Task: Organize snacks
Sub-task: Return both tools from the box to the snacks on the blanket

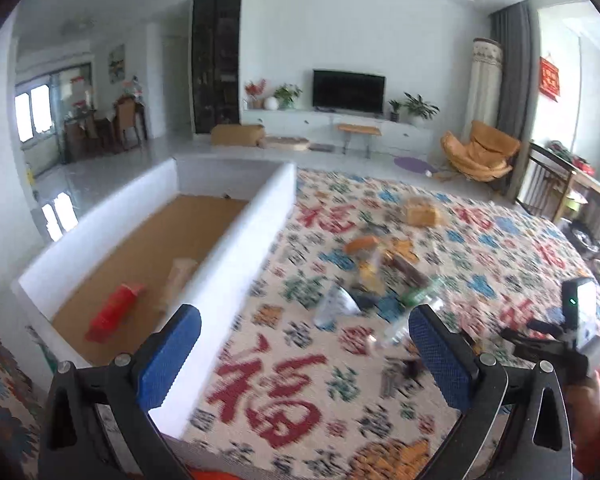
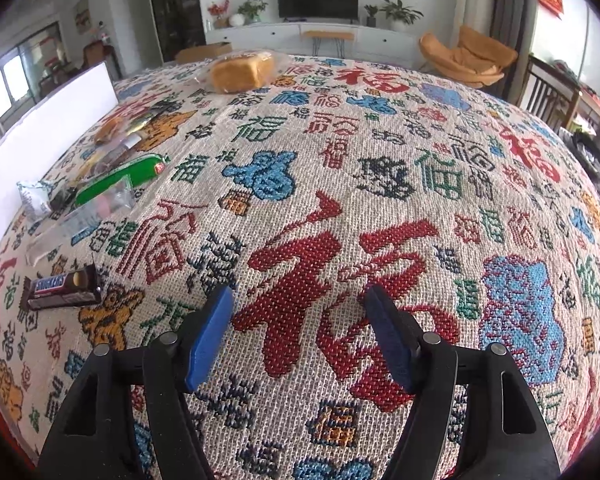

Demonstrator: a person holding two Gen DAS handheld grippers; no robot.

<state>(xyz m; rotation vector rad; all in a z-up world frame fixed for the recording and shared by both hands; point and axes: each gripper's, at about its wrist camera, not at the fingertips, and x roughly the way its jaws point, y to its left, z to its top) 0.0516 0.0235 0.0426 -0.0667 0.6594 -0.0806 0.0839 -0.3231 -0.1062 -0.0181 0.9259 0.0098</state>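
Observation:
My left gripper (image 1: 305,322) is open and empty, over the near end of the white box's wall (image 1: 236,248). The box has a brown floor, where a red packet (image 1: 114,312) and a pale packet (image 1: 178,280) lie. A blurred heap of snacks (image 1: 380,268) sits on the patterned cloth (image 1: 480,264) beyond. My right gripper (image 2: 299,298) is open and empty, low over the cloth. To its left lie a Snickers bar (image 2: 62,287), clear packets (image 2: 70,226), a green sausage pack (image 2: 118,180) and a white packet (image 2: 34,196). Bagged bread (image 2: 240,69) lies at the far edge.
The white box wall (image 2: 48,136) runs along the left of the right wrist view. The other gripper's body (image 1: 572,328) shows at the right of the left wrist view. Beyond the table are a TV unit (image 1: 348,90), an orange chair (image 1: 480,152) and a wooden chair (image 1: 548,184).

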